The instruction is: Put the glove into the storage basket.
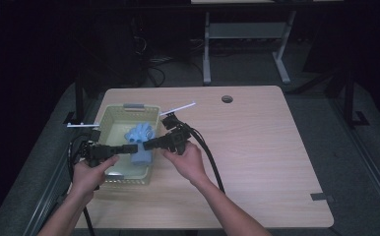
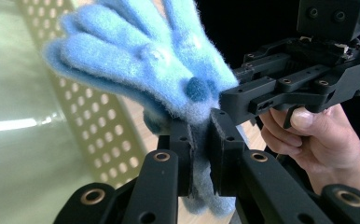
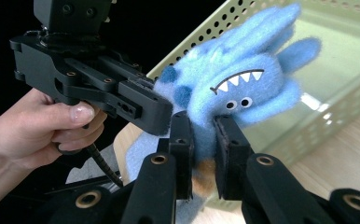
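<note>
Blue fleece glove (image 1: pixel 140 133) with a shark face hangs above the green perforated basket (image 1: pixel 110 114), pinched between left tool (image 1: pixel 129 148), entering from 9 o'clock, and right tool (image 1: pixel 148 145), from 3 o'clock; cuff points toward 6 o'clock, both equally near.

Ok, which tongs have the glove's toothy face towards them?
The right tongs: the blue glove's eyes and zigzag teeth sit just above their jaws. The left tongs face its fuzzy back with a dark spot.
</note>
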The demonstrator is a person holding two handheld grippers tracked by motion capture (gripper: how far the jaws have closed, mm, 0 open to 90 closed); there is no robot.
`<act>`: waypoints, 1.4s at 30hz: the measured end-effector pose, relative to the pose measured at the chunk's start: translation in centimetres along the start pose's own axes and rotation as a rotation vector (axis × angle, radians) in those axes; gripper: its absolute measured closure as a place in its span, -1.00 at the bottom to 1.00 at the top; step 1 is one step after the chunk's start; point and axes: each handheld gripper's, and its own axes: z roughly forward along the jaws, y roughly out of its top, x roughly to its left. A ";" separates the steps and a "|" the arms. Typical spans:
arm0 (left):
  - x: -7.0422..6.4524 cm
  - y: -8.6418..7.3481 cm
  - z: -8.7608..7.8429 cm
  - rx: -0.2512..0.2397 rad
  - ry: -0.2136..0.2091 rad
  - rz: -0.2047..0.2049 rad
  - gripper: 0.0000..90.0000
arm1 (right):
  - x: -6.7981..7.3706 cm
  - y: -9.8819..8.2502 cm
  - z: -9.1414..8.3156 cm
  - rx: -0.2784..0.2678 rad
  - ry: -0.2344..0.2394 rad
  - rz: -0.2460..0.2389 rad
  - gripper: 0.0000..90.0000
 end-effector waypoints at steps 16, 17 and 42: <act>1.4 0.6 -1.8 0.028 0.056 -0.014 0.81 | 0.0 0.7 3.0 0.008 0.023 -0.003 0.74; 1.4 0.6 -1.8 0.028 0.056 -0.014 0.81 | 0.0 0.7 3.0 0.008 0.023 -0.003 0.74; 3.3 1.0 -2.5 0.107 0.219 0.015 0.84 | -0.5 1.6 7.3 0.091 -0.018 -0.025 0.74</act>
